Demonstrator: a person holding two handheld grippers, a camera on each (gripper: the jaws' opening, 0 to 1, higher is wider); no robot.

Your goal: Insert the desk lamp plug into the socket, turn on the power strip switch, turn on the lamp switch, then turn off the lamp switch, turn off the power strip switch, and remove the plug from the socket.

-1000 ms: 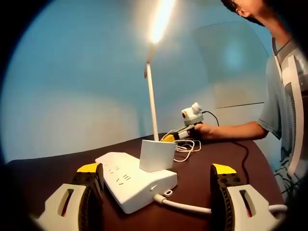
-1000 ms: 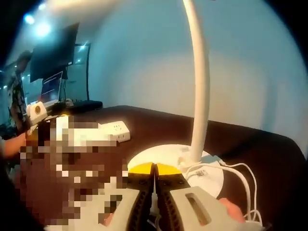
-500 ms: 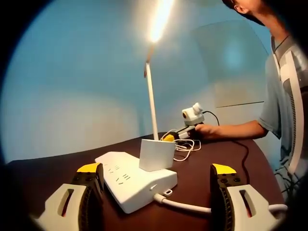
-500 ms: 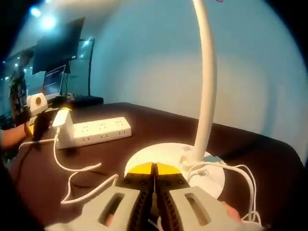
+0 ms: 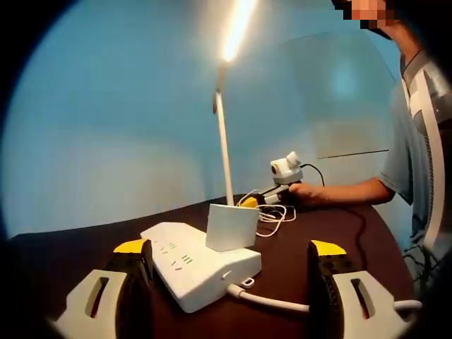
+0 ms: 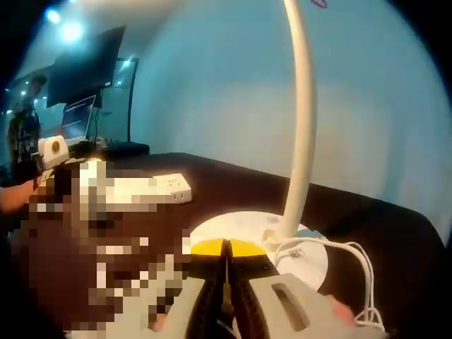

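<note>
Showing one lit lamp point(image 5: 224, 134) | one power strip point(image 5: 200, 265) | left gripper point(image 5: 229, 272) fingers wide | right gripper point(image 6: 227, 248) fingers closed, empty

A pale blue wall point(image 5: 106, 106) rises behind the dark brown surface point(image 5: 311, 233). In the right gripper view, a dark monitor point(image 6: 88, 67) stands at the far left under two bright ceiling lights point(image 6: 69, 30).

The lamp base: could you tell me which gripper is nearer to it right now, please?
Right. The right gripper has its shut jaws at the round lamp base, near the stem. The left gripper is open, across the table by the power strip.
</note>
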